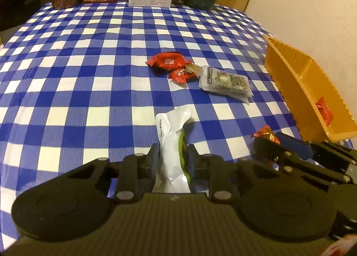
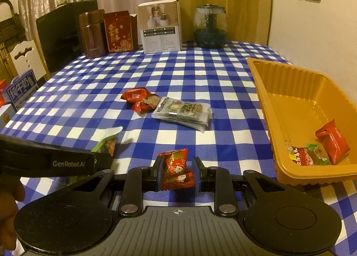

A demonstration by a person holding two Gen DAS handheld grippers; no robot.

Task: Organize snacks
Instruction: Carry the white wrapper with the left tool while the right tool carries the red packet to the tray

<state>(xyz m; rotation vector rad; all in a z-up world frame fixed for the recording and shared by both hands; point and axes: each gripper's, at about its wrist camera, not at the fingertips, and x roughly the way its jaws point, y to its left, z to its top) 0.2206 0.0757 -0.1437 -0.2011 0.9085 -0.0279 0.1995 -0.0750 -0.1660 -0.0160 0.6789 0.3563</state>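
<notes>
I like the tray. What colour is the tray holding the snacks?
Orange-yellow. The tray shows best in the right wrist view.

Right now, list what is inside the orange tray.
In the orange tray: a red packet and some small wrapped sweets, all at its near end. The near wall hides the floor just behind it.

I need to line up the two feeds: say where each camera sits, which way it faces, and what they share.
Left wrist: on the left gripper, facing down across the checked table; its fingers clamp a white packet.
Right wrist: on the right gripper, facing the table and orange tray; it grips a red candy.
Shared: the tray, the clear packet.
</notes>
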